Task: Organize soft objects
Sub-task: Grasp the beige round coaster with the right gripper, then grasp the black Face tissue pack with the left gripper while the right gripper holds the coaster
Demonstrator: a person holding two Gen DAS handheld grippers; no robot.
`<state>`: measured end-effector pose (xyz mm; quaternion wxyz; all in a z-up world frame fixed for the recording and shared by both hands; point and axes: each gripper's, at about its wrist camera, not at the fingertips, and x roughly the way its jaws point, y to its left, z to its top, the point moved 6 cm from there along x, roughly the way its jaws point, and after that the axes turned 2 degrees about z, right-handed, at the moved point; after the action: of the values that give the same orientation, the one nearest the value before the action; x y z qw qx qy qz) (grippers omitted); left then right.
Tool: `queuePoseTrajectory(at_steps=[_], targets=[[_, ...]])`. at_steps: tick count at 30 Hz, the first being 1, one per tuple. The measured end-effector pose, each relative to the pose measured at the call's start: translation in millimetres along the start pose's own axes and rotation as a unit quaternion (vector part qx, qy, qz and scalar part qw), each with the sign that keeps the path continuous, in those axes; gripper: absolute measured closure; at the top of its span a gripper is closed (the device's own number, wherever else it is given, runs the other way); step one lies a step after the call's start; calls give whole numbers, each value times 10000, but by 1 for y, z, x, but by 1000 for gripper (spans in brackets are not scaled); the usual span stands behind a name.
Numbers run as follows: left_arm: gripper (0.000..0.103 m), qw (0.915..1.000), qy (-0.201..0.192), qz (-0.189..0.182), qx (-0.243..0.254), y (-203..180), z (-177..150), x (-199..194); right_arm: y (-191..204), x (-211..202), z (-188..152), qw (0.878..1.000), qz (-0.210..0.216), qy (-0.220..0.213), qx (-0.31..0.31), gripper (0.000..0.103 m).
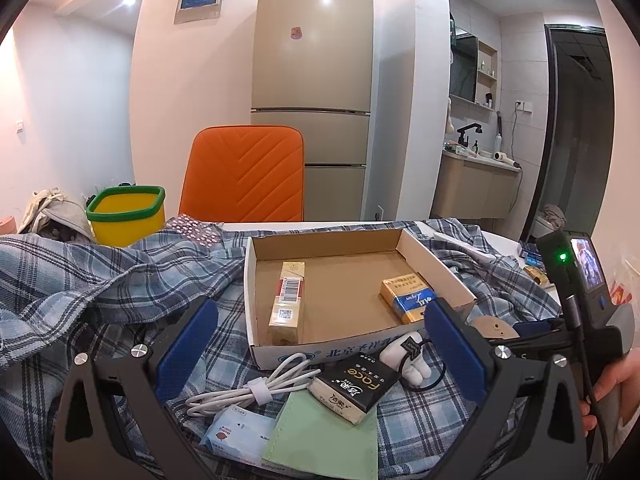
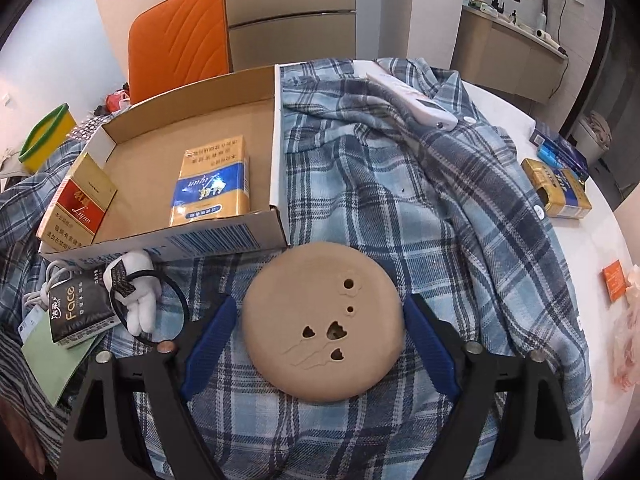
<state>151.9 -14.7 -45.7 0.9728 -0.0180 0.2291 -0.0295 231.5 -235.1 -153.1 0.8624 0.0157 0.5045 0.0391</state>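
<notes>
**Right claw straddling the tan disc on the plaid shirt**

The tan round disc (image 2: 322, 322) is lying flat on the blue plaid shirt (image 2: 400, 184) that is covering the surface, just in front of the cardboard box (image 2: 276, 120). The right claw (image 2: 320, 344) is standing wide with the disc between its blue fingers (image 2: 210, 340), which are not pressing on it. The left claw (image 1: 316, 356) is hovering wide and empty above the black tissue pack (image 1: 352, 388), the white cable (image 1: 256, 390) and the small white plush (image 1: 404, 356).

Blue plaid shirt (image 2: 400, 200), tan disc (image 2: 322, 320)
</notes>
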Motion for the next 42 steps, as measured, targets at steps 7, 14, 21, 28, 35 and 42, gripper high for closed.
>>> queuePoseTrajectory(at_steps=[7,14,21,28,35,42], targets=[[0,10000,-15,-1,6,0,0,0,1,-13,1,9994,-176,-306,-55,22],[0,9993,275,-239,-58,4,-4,9,7,-50,6,9929,-117,-1166,-202,22],[22,9955,452,-405,731,-10,-11,14,26,-87,9,9801,523,-1859,-461,22],[36,9827,936,-524,1507,-30,-32,31,42,-93,3,9770,648,-1913,-680,22],[39,9718,1722,-657,1469,-29,-51,55,44,-95,1,9760,805,-1902,-697,22],[40,9642,2132,-985,1231,-26,-58,64,49,-93,-1,9757,823,-1869,-798,22]])
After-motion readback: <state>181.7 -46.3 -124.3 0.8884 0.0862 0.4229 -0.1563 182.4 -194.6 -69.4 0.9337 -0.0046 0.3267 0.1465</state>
